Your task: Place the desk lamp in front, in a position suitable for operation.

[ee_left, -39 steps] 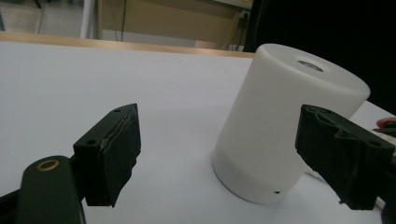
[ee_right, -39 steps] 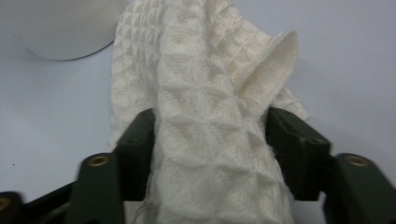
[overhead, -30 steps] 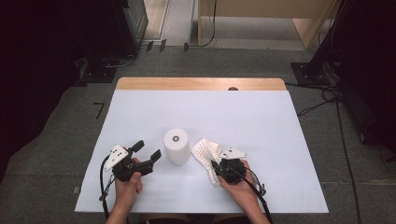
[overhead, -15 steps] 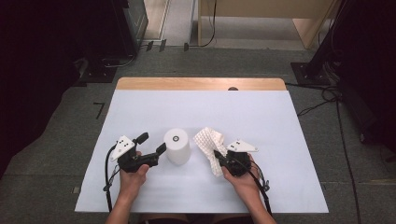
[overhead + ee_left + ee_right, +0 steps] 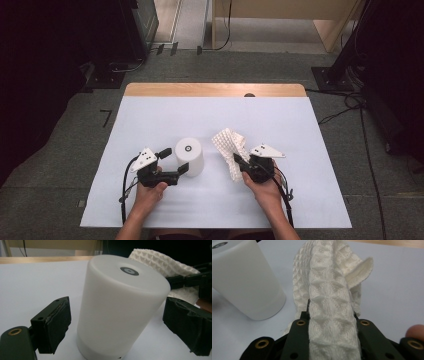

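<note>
A white cylinder (image 5: 190, 156) stands upright on the white tabletop (image 5: 150, 120), between the two hands. The left gripper (image 5: 176, 161) has its fingers (image 5: 53, 323) on either side of the cylinder, and they have just been opening; in the left gripper view a gap shows between each pad and the cylinder's wall, so nothing is gripped. The cylinder's foot is cut off by the bottom edge of that view.

The right gripper (image 5: 239, 161) has its fingers closed tight on a white waffle-weave cloth (image 5: 229, 144), which rises crumpled from them just beside the cylinder. In the right gripper view the cloth covers the fingertips, so the pinch itself is hidden. Whether the cloth's lower end rests on the tabletop cannot be made out.
</note>
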Demonstrator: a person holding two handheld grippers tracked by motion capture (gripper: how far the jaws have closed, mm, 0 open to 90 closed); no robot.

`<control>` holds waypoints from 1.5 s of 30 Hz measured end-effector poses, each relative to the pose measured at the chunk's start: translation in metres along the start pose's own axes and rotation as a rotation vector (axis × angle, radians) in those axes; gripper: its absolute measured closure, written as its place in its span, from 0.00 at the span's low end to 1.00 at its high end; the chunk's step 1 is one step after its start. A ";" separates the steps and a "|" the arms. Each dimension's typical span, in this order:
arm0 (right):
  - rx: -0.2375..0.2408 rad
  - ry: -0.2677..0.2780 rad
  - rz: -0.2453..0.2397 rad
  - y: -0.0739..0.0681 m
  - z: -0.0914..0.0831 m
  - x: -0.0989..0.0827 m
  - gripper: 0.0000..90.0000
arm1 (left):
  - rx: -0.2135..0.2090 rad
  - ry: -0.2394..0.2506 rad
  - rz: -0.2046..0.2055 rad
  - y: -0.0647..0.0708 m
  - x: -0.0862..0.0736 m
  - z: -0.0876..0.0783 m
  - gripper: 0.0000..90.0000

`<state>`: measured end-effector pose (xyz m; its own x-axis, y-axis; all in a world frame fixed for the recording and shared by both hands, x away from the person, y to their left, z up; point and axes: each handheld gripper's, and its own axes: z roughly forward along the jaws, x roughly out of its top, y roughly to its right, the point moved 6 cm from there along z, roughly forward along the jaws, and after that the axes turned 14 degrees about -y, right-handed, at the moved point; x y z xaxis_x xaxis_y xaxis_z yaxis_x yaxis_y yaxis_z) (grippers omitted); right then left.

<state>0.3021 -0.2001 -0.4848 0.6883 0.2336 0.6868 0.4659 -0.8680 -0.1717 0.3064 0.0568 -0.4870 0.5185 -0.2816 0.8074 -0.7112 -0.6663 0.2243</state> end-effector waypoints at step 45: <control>0.021 0.001 -0.008 -0.007 -0.012 -0.014 0.81 | 0.145 -0.068 0.137 0.004 0.014 0.045 0.09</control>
<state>0.2824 -0.2024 -0.4844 0.6839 0.2396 0.6891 0.4830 -0.8566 -0.1815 0.3317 0.0188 -0.4997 0.4561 -0.4186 0.7853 -0.7039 -0.7097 0.0305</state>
